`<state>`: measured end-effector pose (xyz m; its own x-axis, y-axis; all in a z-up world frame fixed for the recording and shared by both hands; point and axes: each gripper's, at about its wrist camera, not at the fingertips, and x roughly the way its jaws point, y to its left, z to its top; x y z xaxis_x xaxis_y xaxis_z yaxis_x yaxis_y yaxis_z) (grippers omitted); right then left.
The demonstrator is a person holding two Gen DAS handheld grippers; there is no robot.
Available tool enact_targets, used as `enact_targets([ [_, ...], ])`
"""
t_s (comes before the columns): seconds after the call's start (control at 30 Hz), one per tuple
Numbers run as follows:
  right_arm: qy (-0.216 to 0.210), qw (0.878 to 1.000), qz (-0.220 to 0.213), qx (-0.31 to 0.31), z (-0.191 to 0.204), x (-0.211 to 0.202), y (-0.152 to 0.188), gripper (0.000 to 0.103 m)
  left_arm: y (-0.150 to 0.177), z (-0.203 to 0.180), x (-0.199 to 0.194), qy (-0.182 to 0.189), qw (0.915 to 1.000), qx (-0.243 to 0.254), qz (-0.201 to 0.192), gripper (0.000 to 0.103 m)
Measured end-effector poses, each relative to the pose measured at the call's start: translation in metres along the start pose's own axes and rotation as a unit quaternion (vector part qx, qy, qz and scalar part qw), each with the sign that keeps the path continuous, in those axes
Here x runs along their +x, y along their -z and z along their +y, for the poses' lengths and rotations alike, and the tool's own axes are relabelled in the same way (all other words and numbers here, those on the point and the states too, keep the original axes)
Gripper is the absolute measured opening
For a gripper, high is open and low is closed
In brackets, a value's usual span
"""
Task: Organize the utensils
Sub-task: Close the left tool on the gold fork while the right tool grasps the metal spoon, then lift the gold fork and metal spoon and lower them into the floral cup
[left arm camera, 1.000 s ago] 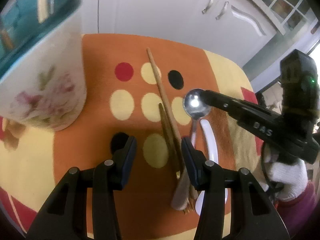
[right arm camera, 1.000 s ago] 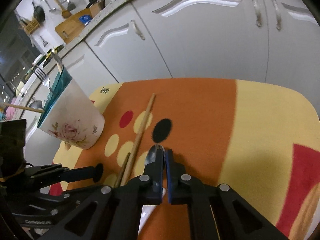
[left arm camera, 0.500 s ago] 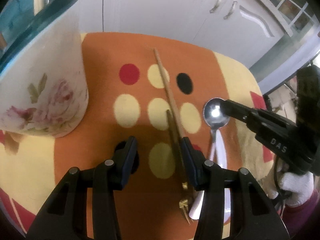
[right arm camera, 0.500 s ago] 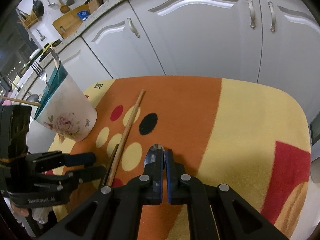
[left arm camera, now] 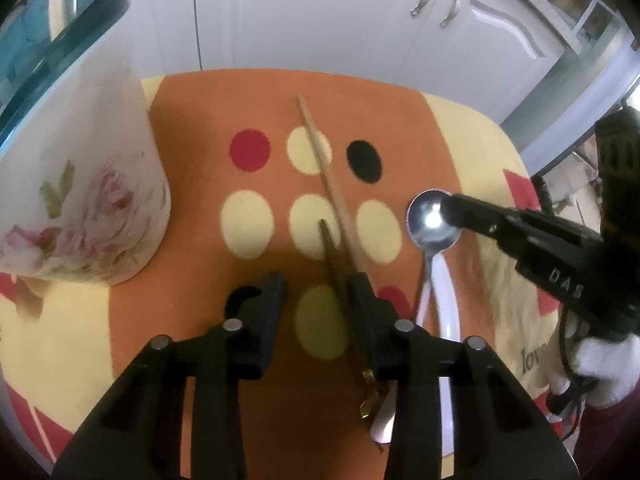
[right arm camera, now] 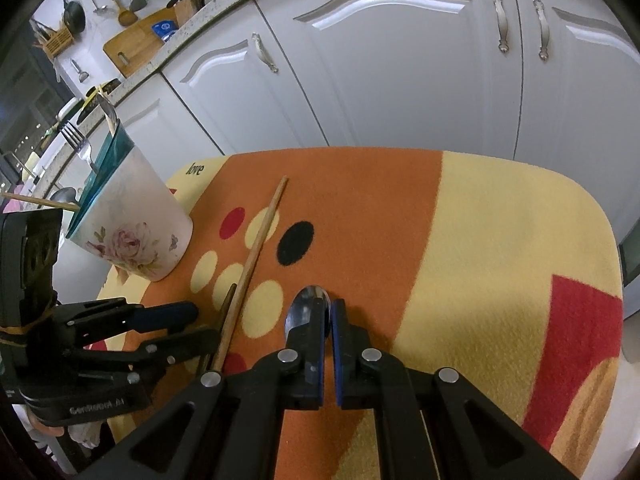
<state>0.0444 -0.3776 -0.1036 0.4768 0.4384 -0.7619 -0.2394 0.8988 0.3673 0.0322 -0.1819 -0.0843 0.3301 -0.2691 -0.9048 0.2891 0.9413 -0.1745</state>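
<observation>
A metal spoon (left arm camera: 433, 222) is pinched at its bowl by my right gripper (right arm camera: 328, 312), which is shut on it; the bowl also shows in the right wrist view (right arm camera: 308, 304). A long wooden chopstick (left arm camera: 324, 184) and a darker one (left arm camera: 334, 258) lie on the mat. My left gripper (left arm camera: 316, 292) is open, low over the mat, with the dark chopstick against its right finger. A white floral utensil cup (left arm camera: 76, 184) with a teal rim stands at the left and holds a fork (right arm camera: 76, 140).
A white spoon (left arm camera: 446, 300) lies on the mat beside the metal spoon's handle. The table is covered by an orange and yellow dotted mat (right arm camera: 480, 240). White kitchen cabinets (right arm camera: 400, 60) stand behind the table.
My right gripper has carried the metal spoon a little to the right, away from the chopsticks. The left gripper has shifted slightly; its right finger now sits nearer the dark chopstick.
</observation>
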Motion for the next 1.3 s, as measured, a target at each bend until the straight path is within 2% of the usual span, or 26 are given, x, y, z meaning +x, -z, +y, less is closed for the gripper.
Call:
enact_targets([
  [0.17, 0.001, 1.000, 0.003, 0.002, -0.001, 0.001, 0.001, 0.002, 0.007, 0.002, -0.003, 0.002, 1.0000, 0.005, 0.003, 0.032],
  [0.33, -0.001, 1.000, 0.005, 0.000, 0.000, 0.001, 0.000, 0.002, 0.000, 0.003, 0.000, 0.010, 0.9998, -0.014, 0.004, 0.032],
  [0.43, -0.003, 1.000, 0.010, 0.003, -0.001, 0.002, -0.001, 0.002, 0.002, 0.002, -0.001, 0.015, 0.9999, 0.001, 0.008, 0.032],
  [0.53, -0.010, 1.000, 0.016, 0.002, -0.001, 0.002, 0.000, 0.003, 0.010, 0.003, -0.004, 0.015, 0.9997, 0.020, 0.008, 0.027],
  [0.63, -0.020, 0.999, 0.027, 0.006, -0.003, 0.006, 0.002, 0.008, 0.004, 0.007, -0.003, 0.016, 0.9997, 0.003, 0.018, 0.026],
  [0.77, -0.023, 0.999, 0.025, 0.002, -0.002, 0.008, 0.003, 0.008, -0.008, 0.009, 0.001, 0.013, 0.9996, -0.021, 0.016, 0.026],
  [0.93, -0.031, 0.999, 0.024, 0.003, -0.004, 0.009, 0.001, 0.008, -0.015, 0.001, 0.006, 0.007, 0.9999, -0.006, 0.013, 0.026],
  [1.0, -0.035, 0.999, 0.021, 0.007, -0.005, 0.011, 0.000, 0.008, -0.012, -0.003, 0.007, 0.005, 0.9999, 0.008, 0.013, 0.011],
  [1.07, -0.036, 0.999, 0.019, 0.003, -0.002, 0.012, -0.001, 0.008, -0.010, -0.003, 0.007, 0.006, 0.9998, 0.018, 0.007, 0.009],
  [1.17, -0.024, 0.999, 0.015, -0.019, 0.009, 0.007, -0.002, 0.005, -0.009, 0.007, 0.001, 0.030, 0.9995, 0.006, 0.004, 0.008],
  [1.3, -0.011, 0.999, -0.017, -0.034, 0.023, -0.016, -0.005, 0.004, -0.008, 0.016, -0.027, 0.047, 0.9985, -0.003, -0.030, 0.007],
])
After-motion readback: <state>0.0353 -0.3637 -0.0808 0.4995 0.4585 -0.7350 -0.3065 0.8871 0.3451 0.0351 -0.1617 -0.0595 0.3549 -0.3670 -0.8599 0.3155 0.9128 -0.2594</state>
